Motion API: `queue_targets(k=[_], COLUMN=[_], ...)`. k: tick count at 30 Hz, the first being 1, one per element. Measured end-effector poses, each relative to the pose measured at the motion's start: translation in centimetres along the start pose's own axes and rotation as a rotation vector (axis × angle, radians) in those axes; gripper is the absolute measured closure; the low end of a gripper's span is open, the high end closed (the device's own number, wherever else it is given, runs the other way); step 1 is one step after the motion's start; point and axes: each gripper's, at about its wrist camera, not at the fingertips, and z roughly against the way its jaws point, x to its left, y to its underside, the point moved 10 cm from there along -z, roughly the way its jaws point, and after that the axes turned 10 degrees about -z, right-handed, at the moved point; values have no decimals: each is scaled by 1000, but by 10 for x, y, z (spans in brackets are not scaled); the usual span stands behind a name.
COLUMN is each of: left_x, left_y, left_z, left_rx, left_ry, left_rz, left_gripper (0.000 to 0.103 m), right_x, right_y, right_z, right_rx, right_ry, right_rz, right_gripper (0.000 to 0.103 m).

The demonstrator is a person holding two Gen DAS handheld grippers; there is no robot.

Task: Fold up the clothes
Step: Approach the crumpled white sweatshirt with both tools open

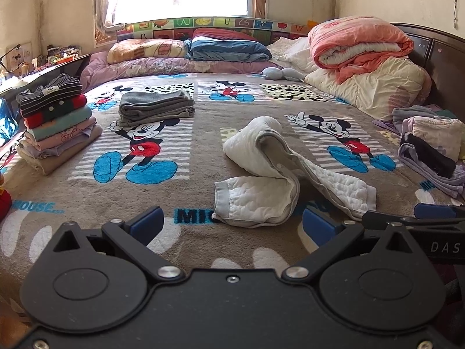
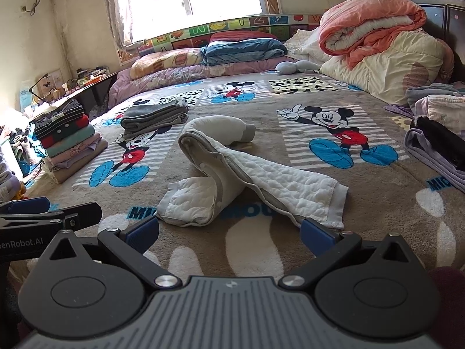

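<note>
Your left gripper (image 1: 232, 224) and right gripper (image 2: 229, 229) hang low over the near edge of the bed (image 1: 203, 157), both with fingers apart and holding nothing. The white garment (image 1: 279, 174) lies crumpled mid-bed just ahead, one hem by your right fingers, probably dropped there for spreading. The finished stack (image 1: 58, 128) and the grey fold (image 1: 157, 106) sit left, the unsorted pile (image 1: 430, 145) right, so open blanket lies around the garment for flattening.

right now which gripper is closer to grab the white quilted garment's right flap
Right. The right hand-held gripper is open with its finger at the white quilted garment flap's hem; the left hand-held gripper faces the other flap.
</note>
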Motion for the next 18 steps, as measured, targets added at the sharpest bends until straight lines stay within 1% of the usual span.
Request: queue_targets(k=[7, 11, 15, 18], left_x=[-8, -10, -11, -13], left_y=[3, 6, 12, 17], left_z=[-6, -14, -23, -32], left_rx=[18, 35, 58, 70], left_ry=[9, 10, 14, 23], left_rz=[-21, -25, -20, -21], left_gripper=[0, 0, 0, 0], right_x=[-6, -12, -17, -23], right_y=[-3, -3, 1, 2], right_z=[-2, -10, -20, -26], right_rx=[-16, -12, 14, 3], right_ry=[-8, -30, -97, -134], right_rz=[-30, -61, -101, -127], right_gripper=[0, 0, 0, 0])
